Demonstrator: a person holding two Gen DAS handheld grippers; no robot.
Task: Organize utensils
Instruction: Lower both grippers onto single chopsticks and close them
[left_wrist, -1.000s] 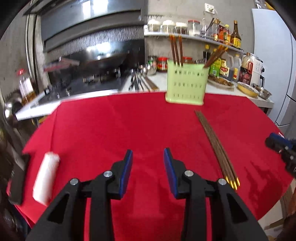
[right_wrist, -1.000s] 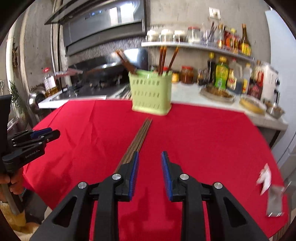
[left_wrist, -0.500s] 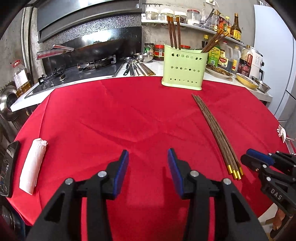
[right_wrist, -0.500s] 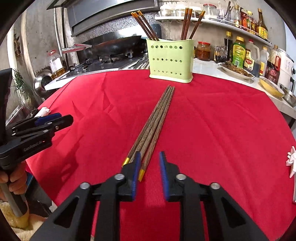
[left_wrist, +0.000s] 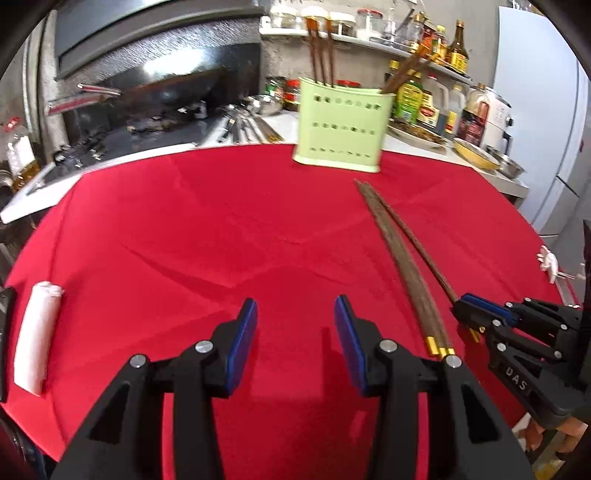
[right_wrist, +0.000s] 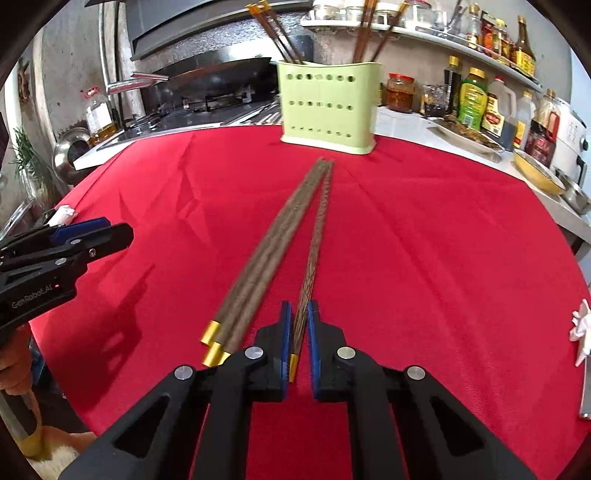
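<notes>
Chopsticks (right_wrist: 258, 254) lie before the green holder (right_wrist: 328, 107); one chopstick (right_wrist: 314, 266) is pinched near its gold end by the right gripper (right_wrist: 297, 332) and should be lifted slowly. The left gripper (left_wrist: 295, 343) is held wide open.

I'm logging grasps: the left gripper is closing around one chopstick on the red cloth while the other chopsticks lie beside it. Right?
Wrong gripper. The right wrist view shows the right gripper around one chopstick on the red cloth, the other chopsticks beside it. The left gripper is open, holding nothing.
</notes>
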